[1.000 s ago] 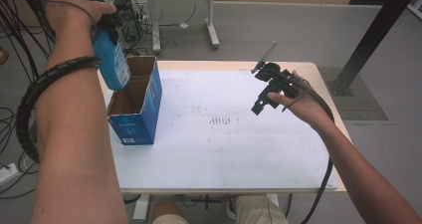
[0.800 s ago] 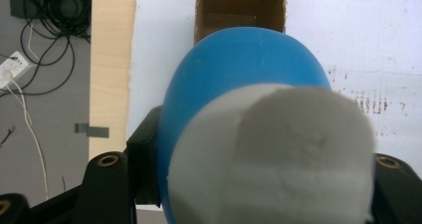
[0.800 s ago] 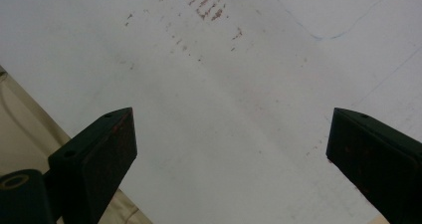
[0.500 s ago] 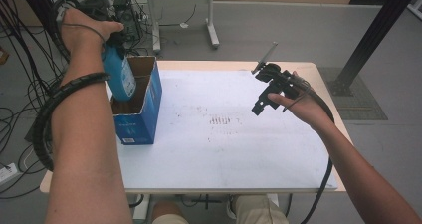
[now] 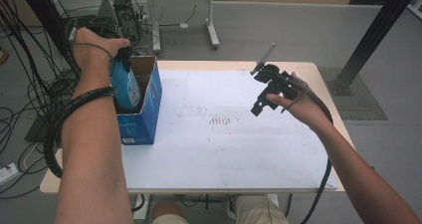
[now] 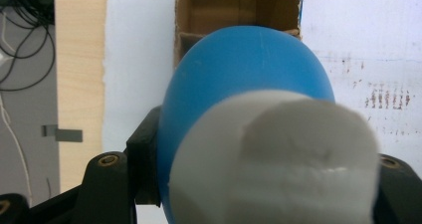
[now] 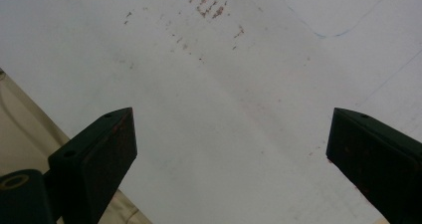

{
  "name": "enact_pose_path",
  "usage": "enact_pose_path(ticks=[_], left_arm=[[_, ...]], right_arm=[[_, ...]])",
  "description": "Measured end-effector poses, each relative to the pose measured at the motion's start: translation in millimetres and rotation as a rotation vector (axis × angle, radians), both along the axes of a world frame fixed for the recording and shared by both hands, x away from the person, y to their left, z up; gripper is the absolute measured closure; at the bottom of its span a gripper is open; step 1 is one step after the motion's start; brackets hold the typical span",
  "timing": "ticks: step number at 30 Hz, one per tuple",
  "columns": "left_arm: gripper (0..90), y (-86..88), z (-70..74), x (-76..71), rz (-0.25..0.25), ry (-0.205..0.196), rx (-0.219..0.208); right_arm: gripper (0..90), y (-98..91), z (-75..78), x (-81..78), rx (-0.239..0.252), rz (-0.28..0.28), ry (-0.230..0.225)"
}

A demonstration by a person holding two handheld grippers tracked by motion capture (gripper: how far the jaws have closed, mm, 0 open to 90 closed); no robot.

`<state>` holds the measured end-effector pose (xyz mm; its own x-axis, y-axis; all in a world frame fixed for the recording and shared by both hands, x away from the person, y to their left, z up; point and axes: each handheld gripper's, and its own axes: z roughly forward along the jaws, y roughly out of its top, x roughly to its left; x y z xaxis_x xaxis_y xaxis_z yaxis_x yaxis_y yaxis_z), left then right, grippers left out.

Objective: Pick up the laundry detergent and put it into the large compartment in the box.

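Note:
My left gripper [image 5: 121, 59] is shut on a blue bottle [image 5: 125, 87] with a white cap [image 6: 273, 159]. The bottle hangs with its lower part inside the open blue cardboard box [image 5: 143, 119] at the table's left side. In the left gripper view the bottle's blue body [image 6: 239, 69] sits between the black jaws, and the box's brown inside [image 6: 234, 10] lies beyond it. My right gripper [image 5: 259, 102] hovers above the right part of the table, jaws open with nothing between them. In its own view the right gripper [image 7: 231, 149] looks down on the white sheet [image 7: 224, 59].
A white sheet [image 5: 224, 149] with faint brown marks at its middle covers most of the wooden table [image 5: 328, 84]. Cables [image 5: 30, 84] lie on the floor at the left. Another table's legs [image 5: 211, 20] stand behind.
My left hand has come down with the blue bottle, from above the box into its opening. The right gripper has stayed where it was.

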<state>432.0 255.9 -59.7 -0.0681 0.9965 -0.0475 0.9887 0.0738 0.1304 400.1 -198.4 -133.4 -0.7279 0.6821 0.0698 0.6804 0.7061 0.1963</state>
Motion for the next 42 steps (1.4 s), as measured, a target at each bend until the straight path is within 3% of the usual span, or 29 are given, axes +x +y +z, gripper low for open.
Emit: enact_pose_path(ticks=[23,42], left_arm=[[37.5,-10.3,-63.7,-0.4,-0.008,0.033,0.015],[37.5,-17.1,-88.4,1.0,-0.028,0.043,0.032]], right_arm=[[5.7,5.9,-6.4,2.4,-0.010,0.006,0.013],[5.7,6.2,-12.7,5.1,-0.009,0.006,0.027]])
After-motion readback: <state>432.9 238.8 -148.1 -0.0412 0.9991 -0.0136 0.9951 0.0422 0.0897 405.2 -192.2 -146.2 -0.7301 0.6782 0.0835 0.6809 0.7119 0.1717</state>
